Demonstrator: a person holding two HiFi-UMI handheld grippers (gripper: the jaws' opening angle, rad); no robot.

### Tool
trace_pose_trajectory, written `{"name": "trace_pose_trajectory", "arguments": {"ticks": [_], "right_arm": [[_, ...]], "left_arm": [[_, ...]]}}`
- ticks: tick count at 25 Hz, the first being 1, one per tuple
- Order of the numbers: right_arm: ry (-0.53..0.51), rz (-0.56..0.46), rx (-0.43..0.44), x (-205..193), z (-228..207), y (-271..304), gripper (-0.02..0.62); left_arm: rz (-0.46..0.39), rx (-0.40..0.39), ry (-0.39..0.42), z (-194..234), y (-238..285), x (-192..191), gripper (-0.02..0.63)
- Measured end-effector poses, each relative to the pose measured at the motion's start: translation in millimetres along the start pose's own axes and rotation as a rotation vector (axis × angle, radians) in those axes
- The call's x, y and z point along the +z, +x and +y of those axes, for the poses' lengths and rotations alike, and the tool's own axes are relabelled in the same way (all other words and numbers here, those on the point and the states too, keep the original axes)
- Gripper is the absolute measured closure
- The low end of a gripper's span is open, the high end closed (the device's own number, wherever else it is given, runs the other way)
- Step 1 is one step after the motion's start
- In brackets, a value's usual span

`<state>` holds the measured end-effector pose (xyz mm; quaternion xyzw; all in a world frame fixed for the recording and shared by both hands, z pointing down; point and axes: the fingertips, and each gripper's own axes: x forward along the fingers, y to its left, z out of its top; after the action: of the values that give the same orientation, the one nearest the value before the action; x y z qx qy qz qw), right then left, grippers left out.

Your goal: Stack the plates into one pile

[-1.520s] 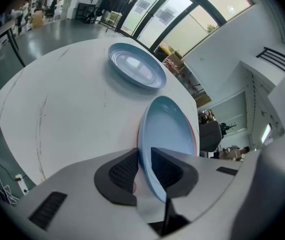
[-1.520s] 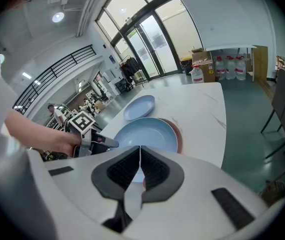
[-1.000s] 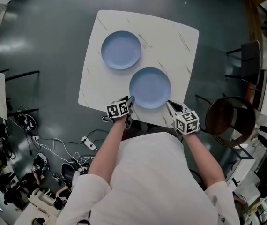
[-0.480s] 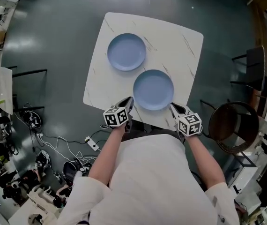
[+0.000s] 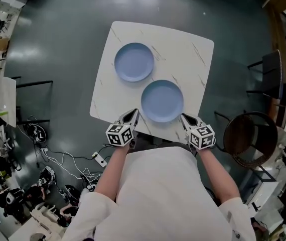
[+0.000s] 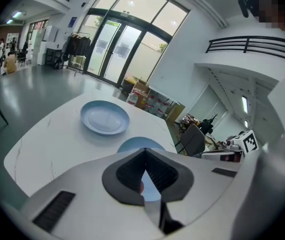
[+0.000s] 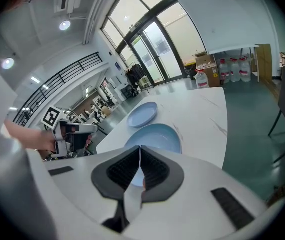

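Observation:
Two light blue plates lie apart on the white marble table: the far plate toward the left, the near plate close to the front edge. My left gripper hovers at the front edge, just left of the near plate and clear of it, jaws shut on nothing. My right gripper sits at the plate's right side, also shut and empty. The left gripper view shows the far plate and the near plate beyond its closed tips. In the right gripper view the near plate lies behind its closed tips.
A round dark chair stands right of the table, with more chairs behind it. Cables and a power strip lie on the dark floor at the left. The person's torso is close against the table's front edge.
The left gripper has shut its jaws, risen and drawn back from the near plate's left rim. The plates and the right gripper have stayed put.

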<state>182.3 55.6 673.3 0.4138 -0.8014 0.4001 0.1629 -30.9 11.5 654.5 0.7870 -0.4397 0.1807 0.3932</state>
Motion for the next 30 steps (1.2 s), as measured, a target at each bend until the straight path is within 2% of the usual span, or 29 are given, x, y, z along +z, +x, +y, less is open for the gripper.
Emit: {"name": "trace_pose_trajectory", "arguments": {"ticks": [11,17,25,30], "right_arm": [[-0.006,-0.030,-0.015,9,13,7,0.571],[0.019,-0.049,-0.066,10,22,13,0.571],[0.027,-0.079,-0.127,24,51,31,0.571],[0.032,-0.103,-0.169,30,64,36,0.571]], "left_arm": [[-0.033,-0.029,0.016,17,-17,20,0.592],[-0.005,-0.061,0.051,36,-15,28,0.593],[0.018,-0.125,0.110,65,-22,60,0.594],[0.019,-0.171,0.109,78,-25,73,0.592]]}}
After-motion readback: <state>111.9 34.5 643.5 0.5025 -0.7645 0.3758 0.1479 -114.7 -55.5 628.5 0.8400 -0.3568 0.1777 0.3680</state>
